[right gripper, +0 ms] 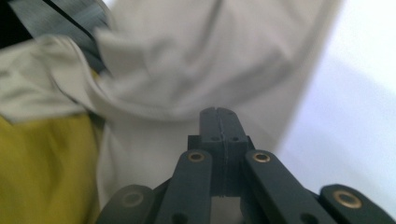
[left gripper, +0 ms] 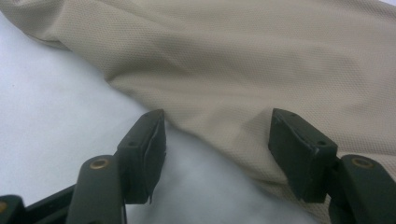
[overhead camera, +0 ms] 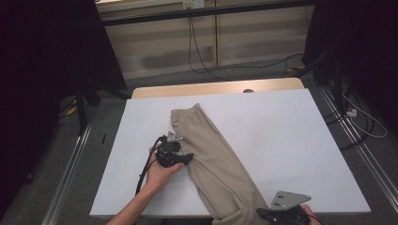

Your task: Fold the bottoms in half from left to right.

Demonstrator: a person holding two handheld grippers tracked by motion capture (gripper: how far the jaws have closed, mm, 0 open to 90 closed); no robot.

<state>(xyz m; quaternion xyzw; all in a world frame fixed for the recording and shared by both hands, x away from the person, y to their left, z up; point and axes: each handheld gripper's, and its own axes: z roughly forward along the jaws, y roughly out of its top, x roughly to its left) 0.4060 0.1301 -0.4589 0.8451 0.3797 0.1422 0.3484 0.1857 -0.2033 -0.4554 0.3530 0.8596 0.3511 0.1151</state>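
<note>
Cloth point(overhead camera: 213, 161), beige, is laid as a long folded strip w/ its long axis running diagonally, from the far middle of the table point(overhead camera: 281, 140) down to the near edge, where its end spills over. Left gripper point(overhead camera: 185, 158) is seen just beside the strip's left edge, about midway along it, jaws spread and unclenched; in the left gripper view the cloth edge point(left gripper: 224, 93) lies straight ahead, the right fingertip point(left gripper: 299, 149) touching or just over the fabric, the left one point(left gripper: 144, 149) on bare tabletop, nothing pinched. Right gripper point(right gripper: 219, 123) is clenched tight, pads together; no fabric can be made out between them, though pale folds lie immediately in front and to its left. In the high view it sits at the near edge, by the strip's hanging end. Left gripper is judged nearer the strip's middle, right nearer its end. Surface is white, smooth. Beyond it: grey floor, cables, wood-panel wall, dark stands.
</note>
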